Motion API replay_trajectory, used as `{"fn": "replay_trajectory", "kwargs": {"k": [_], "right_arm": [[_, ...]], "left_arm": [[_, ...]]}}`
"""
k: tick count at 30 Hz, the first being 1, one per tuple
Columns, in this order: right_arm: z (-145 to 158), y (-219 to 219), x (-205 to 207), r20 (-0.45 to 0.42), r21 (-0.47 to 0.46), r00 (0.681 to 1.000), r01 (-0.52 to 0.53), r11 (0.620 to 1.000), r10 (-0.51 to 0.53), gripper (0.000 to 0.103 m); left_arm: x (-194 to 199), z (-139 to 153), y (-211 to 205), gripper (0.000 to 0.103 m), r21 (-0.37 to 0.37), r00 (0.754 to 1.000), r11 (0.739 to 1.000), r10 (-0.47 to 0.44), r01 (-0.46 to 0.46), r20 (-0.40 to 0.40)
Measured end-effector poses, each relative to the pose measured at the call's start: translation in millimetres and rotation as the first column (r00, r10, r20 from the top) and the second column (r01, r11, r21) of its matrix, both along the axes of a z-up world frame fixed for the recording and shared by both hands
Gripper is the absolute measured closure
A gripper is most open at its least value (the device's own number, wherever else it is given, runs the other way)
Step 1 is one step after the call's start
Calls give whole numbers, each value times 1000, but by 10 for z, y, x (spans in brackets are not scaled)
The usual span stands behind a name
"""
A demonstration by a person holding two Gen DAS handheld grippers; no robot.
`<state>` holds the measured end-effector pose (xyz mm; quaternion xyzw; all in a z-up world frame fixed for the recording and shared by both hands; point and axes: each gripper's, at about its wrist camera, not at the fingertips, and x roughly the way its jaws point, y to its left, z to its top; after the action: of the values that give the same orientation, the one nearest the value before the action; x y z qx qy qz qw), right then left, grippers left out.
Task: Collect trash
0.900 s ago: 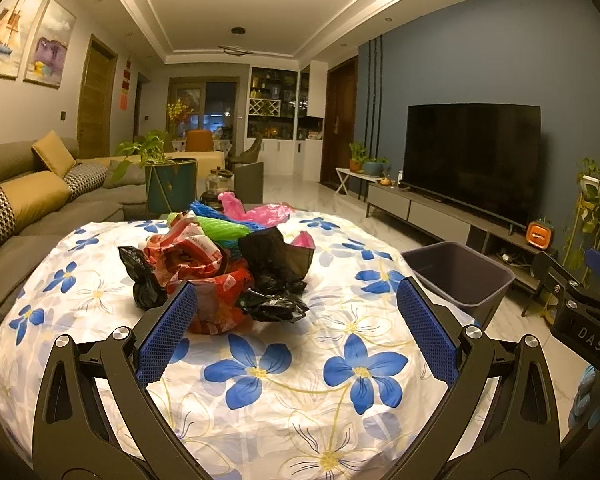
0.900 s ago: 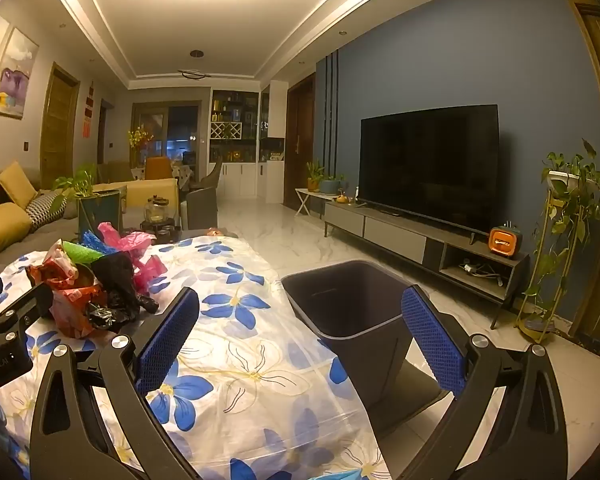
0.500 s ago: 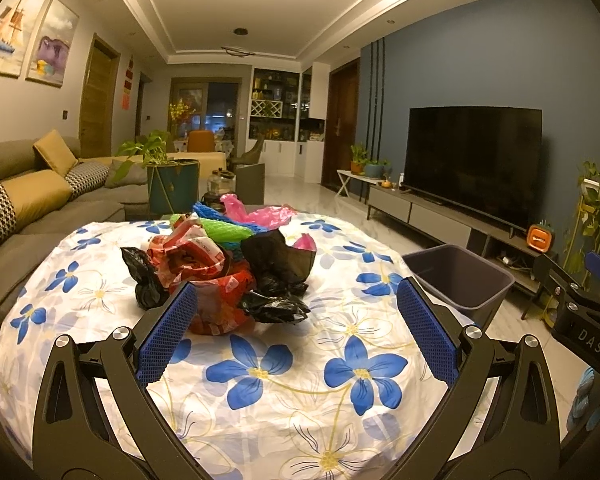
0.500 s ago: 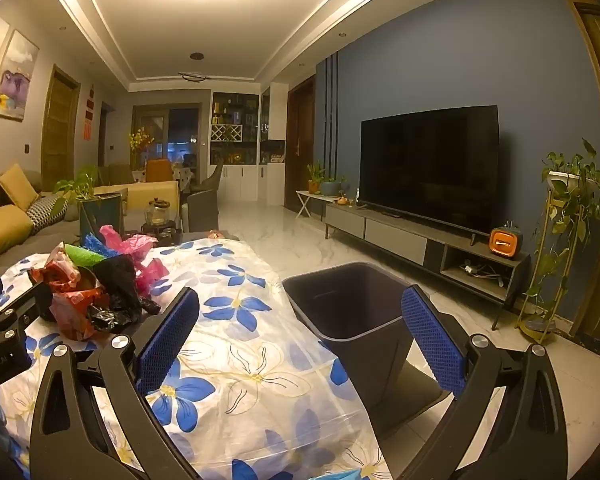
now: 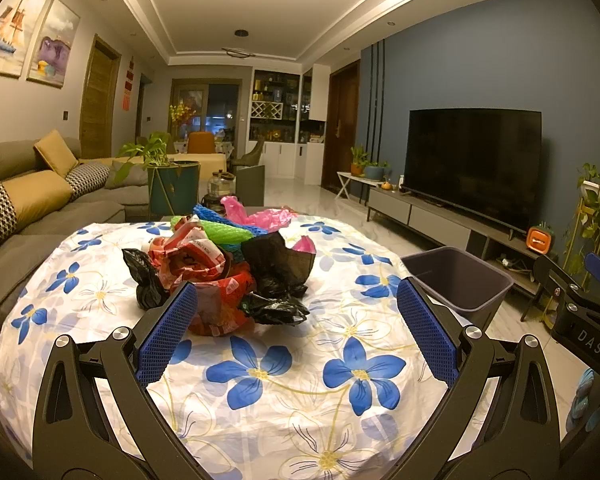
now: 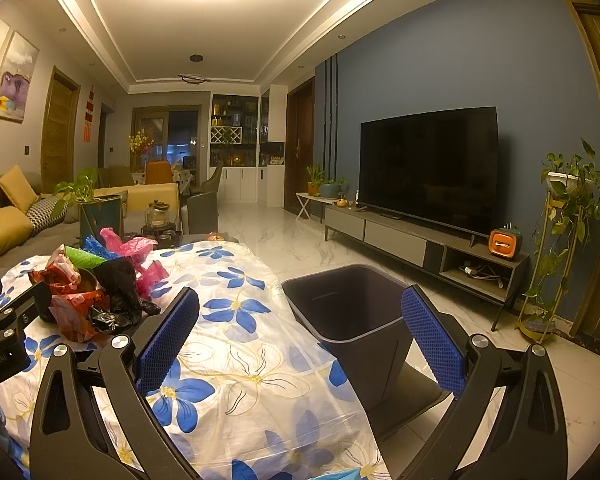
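Both the left gripper (image 5: 296, 334) and right gripper (image 6: 300, 340) gape wide, holding nothing, while the trash pile (image 5: 220, 270) of light, crumpling, slippery bags, at eleven o'clock on the tablecloth (image 5: 300, 380), likely wants pinching at a bunched fold.

Ahead of the gripper we see a flowered cloth (image 5: 284, 364) covering the tabletop. Left lies a grey sofa (image 5: 60, 216) with yellow cushions (image 5: 40, 196); right, a dark television (image 6: 428, 164) on a low console (image 6: 400, 240).
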<state>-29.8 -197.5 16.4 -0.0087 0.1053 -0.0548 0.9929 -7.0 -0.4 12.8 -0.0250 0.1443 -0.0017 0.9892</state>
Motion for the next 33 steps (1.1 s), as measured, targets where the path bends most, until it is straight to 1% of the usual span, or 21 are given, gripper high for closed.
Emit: {"fn": "replay_trajectory", "kwargs": {"k": [33], "right_arm": [[30, 1, 4, 13, 5, 1000, -4, 1000, 4, 5]], "left_arm": [[-27, 63, 27, 4, -7, 1000, 1000, 6, -6, 8]]}}
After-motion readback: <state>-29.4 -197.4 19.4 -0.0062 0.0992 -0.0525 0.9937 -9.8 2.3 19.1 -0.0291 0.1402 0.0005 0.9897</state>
